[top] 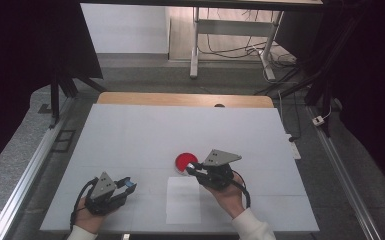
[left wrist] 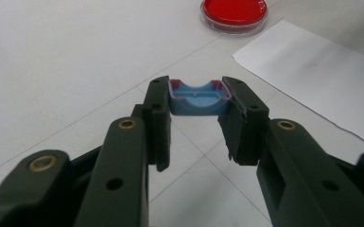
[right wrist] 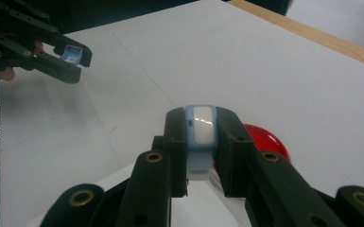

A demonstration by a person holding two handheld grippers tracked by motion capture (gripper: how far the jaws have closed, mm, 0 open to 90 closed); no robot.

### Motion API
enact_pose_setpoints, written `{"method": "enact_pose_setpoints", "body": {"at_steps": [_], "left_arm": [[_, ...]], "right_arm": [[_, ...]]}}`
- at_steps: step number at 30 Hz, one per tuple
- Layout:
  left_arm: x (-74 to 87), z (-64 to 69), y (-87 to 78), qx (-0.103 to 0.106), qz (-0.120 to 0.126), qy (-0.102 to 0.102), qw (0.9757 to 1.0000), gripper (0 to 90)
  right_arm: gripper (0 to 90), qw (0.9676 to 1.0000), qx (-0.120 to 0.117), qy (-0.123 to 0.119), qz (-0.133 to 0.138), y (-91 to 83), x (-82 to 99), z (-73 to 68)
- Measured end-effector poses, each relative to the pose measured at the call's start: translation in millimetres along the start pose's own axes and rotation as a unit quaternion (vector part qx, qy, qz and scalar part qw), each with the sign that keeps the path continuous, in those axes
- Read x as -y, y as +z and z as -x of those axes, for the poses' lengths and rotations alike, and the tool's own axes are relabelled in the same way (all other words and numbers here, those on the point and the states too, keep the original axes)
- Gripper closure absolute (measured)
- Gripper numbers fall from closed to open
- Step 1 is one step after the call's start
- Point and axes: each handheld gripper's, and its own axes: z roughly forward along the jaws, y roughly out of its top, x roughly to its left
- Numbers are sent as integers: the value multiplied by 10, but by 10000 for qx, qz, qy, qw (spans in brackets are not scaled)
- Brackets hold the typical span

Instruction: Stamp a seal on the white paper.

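high view – left gripper point(top: 126, 186): a small blue cap-like piece point(top: 129, 183) is being pinched near the table's point(top: 130, 130) front-left, resting low over the surface.
high view – right gripper point(top: 192, 169): something small is being clamped just beside the red petri dish point(top: 183, 161); a white paper sheet point(top: 183, 200) is lying in front of it, nearer the person.
left gripper view – grip: the blue piece point(left wrist: 199, 98) is being squeezed by its two short ends, hollow side up, pinkish rim showing. Looks like thin moulded plastic, so it's probably being held light; too much squeeze and it could flex or pop out.
left gripper view – background: the dish point(left wrist: 234, 14) and paper point(left wrist: 321, 71) are being seen well ahead.
right gripper view – grip: a pale blue oblong body with a white face point(right wrist: 201, 130) is being gripped across its narrow sides, standing up between the jaws. Smooth and glossy, so likely slippery; flat sides are being judged the best place to hold.
right gripper view – dish: the red dish point(right wrist: 267, 141) is being partly hidden behind the right jaw.
right gripper view – other hand: the left gripper point(right wrist: 71, 59) is being seen far off, blue piece point(right wrist: 71, 53) still unjoined.
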Motion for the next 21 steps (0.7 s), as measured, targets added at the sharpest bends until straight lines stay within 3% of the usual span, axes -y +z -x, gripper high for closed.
{"method": "enact_pose_setpoints", "body": {"at_steps": [21], "left_arm": [[1, 1, 4, -1, -6, 9, 10000, 647]], "right_arm": [[750, 9998, -140, -50, -161, 0, 96, -146]]}}
